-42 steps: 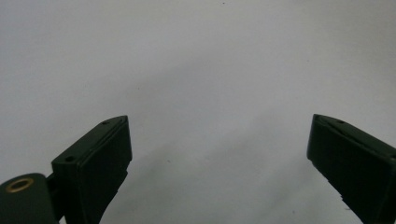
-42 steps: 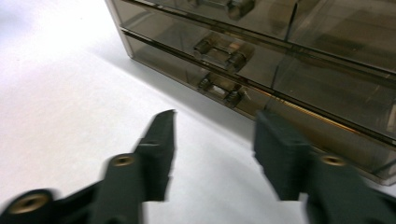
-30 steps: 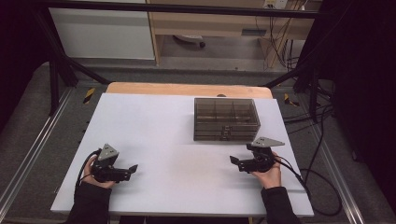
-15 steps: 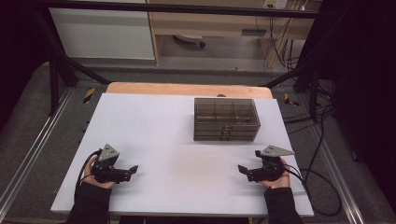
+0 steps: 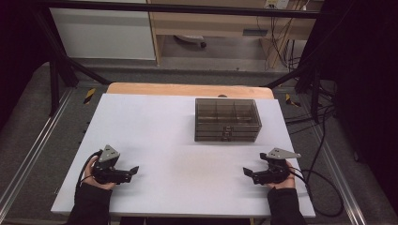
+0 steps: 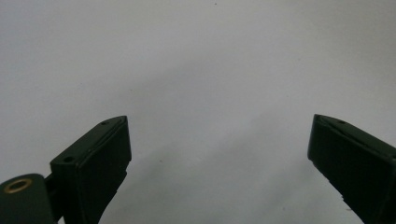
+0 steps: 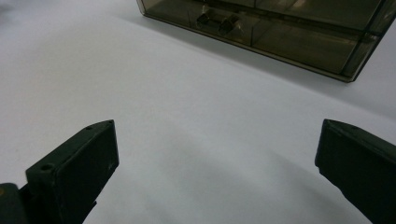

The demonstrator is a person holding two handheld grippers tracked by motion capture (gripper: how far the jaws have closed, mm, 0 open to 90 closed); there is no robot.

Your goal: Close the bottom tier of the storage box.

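The right tool point(image 5: 248, 173), jaws wide apart and holding nothing, has drawn back toward the near edge of the white surface point(image 5: 159, 126), well apart from the smoky drawer box point(image 5: 227, 119), while the left tool point(image 5: 133, 170) stays put, equally spread and unladen, suggesting work has not yet begun.

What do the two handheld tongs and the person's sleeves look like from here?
Both are black handheld units. The left tongs and right tongs each carry a grey three-cornered plate on top and trail a black cable; the right one's loops off the table edge. In the gripper views the jaws are flat black blocks with small screw holes; a brass-coloured ring sits by the left one's base. Sleeves are dark.
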